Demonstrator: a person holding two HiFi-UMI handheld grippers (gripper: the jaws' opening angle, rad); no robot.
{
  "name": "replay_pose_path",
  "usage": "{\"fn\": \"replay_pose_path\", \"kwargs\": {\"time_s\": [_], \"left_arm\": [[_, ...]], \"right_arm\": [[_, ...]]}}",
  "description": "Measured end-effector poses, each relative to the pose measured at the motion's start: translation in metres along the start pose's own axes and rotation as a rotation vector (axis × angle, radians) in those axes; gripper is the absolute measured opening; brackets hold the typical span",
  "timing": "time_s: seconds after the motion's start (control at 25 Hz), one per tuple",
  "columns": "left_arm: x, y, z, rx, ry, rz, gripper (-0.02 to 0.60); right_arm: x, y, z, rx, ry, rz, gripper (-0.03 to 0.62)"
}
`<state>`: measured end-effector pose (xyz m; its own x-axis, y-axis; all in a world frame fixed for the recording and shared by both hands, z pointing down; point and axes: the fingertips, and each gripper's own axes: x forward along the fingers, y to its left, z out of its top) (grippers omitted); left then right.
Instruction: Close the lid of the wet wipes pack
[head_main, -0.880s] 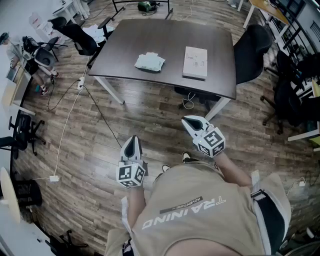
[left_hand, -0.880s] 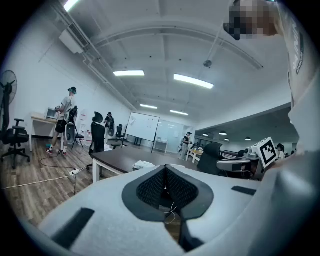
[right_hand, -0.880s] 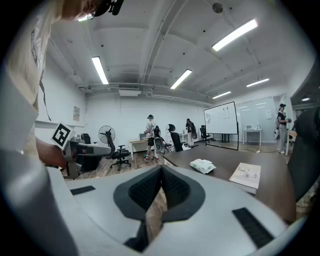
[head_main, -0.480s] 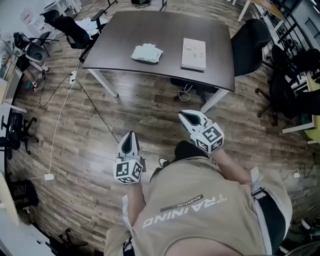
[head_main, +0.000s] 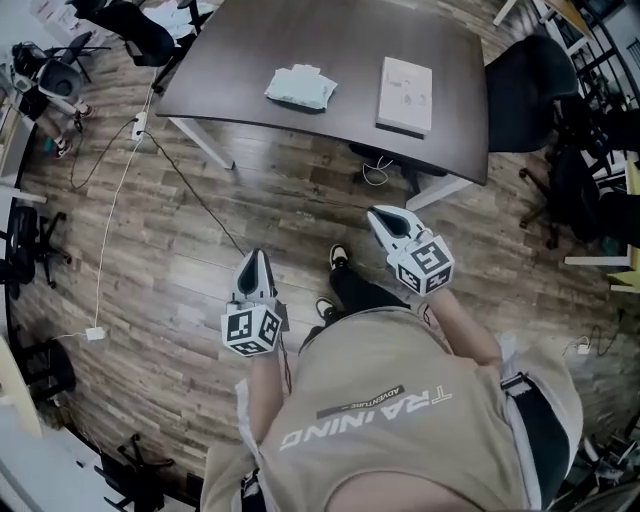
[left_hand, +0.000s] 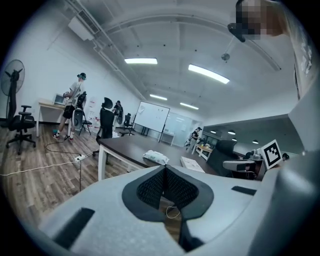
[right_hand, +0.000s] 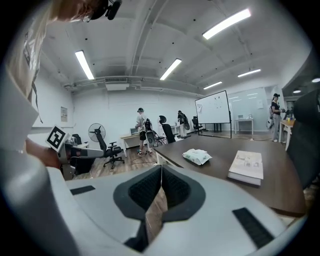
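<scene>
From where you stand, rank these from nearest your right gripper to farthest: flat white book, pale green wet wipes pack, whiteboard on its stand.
From the right gripper, in its own view:
1. Flat white book, right side of the table.
2. Pale green wet wipes pack, farther back, mid-table.
3. Whiteboard on its stand, beyond the table.

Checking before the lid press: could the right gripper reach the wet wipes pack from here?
Probably not yet: the right gripper hangs over the floor, short of the table where the wet wipes pack lies. Nothing stands between them, so a step forward should do.
</scene>
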<state>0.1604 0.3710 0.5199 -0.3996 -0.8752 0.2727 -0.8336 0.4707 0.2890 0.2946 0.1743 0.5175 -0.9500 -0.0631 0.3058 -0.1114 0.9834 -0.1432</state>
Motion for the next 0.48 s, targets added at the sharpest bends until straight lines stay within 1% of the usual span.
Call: {"fn": "replay_pose_path", "kwargs": {"time_s": [0.12,0.28,0.48], "left_arm": [[0.032,0.011,0.020,0.033,0.009,-0.003,0.005],[0.070,0.020,0.051,0.074,0.004,0.020,0.005],[0.116,0.016,0.075,0.044,-0.009,0.021,0.005]], "right_arm": [[0.035,-0.023,0.014,0.016,-0.030,0.014,0.014],[0.075,-0.050,0.033,0.034,-0.057,0.045,0.014],[0.114,-0.079,0.048,0.025,-0.043,0.094,0.014]]}}
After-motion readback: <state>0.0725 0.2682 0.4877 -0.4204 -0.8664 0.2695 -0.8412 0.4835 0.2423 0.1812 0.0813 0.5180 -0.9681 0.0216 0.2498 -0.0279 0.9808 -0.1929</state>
